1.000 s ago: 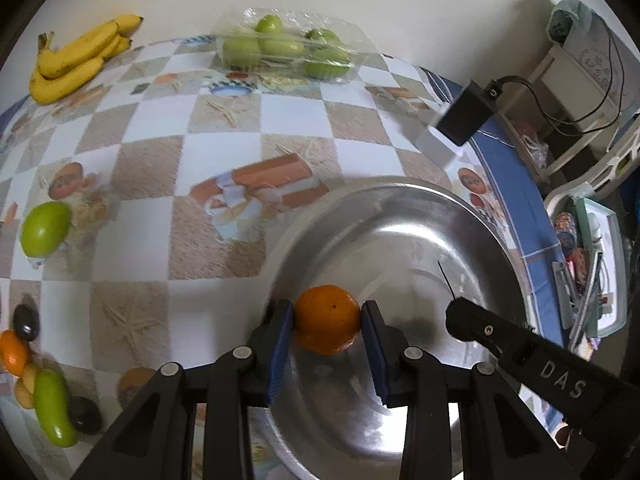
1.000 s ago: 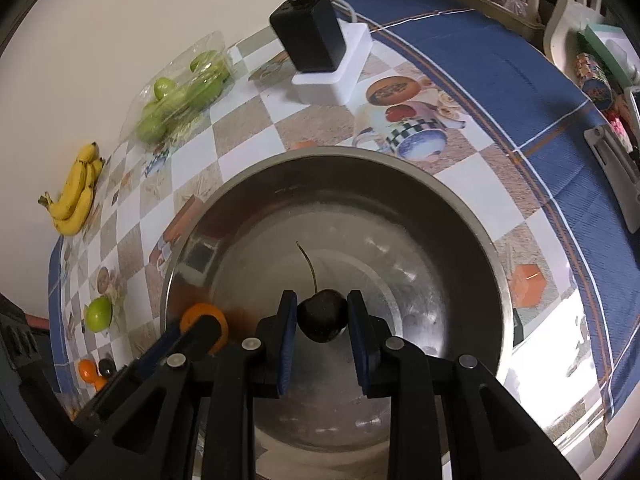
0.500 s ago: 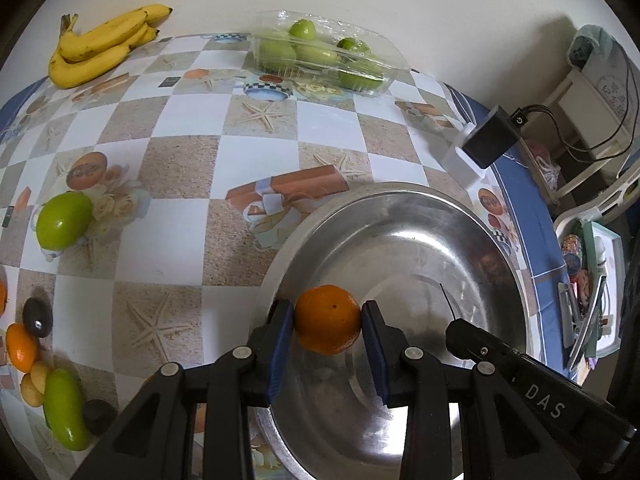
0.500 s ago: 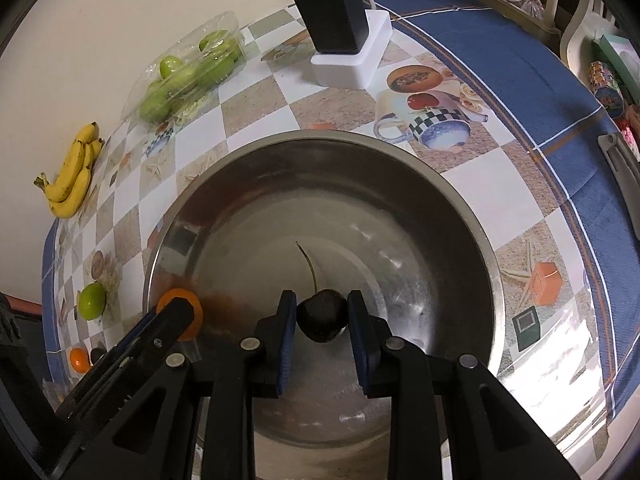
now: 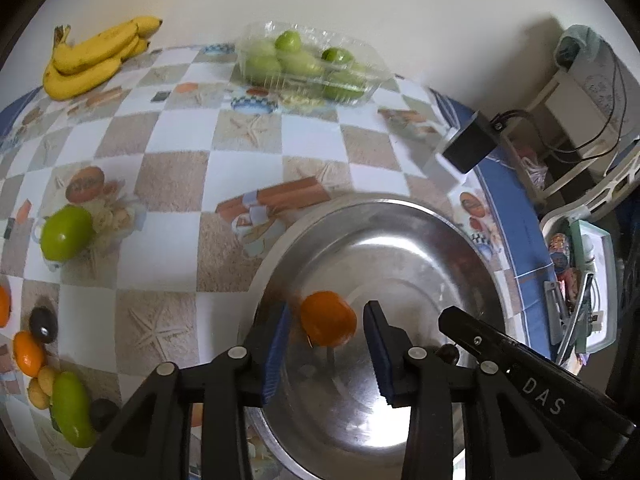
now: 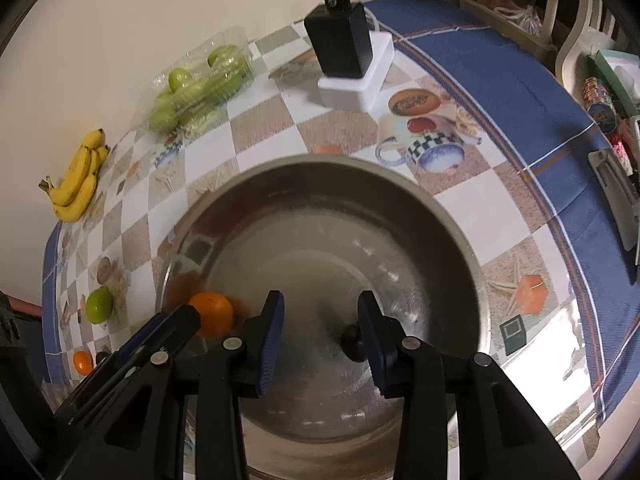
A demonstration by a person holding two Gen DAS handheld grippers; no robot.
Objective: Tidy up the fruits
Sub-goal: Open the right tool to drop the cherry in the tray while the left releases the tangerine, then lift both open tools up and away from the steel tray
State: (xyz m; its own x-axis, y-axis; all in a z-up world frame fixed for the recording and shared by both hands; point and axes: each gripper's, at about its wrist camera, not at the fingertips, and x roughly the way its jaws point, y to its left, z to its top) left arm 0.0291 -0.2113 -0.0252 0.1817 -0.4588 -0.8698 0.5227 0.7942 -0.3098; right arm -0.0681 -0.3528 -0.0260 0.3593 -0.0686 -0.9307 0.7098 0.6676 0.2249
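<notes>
Now both jaws are opening, freeing a blurred orange (image 5: 328,324) and dark cherry (image 6: 354,344) over the bowl (image 5: 400,216)

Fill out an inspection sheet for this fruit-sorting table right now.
Surface: checkered tablecloth, blue border.
Job's things: steel bowl; orange and dark cherry loose inside it.
Clutter: bananas, boxed green fruit, green fruit, small fruit pile at the left edge.
Grippers: left gripper opening, fingers clear of the orange; right gripper opening, cherry beside one finger.
Cables: black adapter, lead running off the table.
Surroundings: pale wall, shelf, chair.
</notes>
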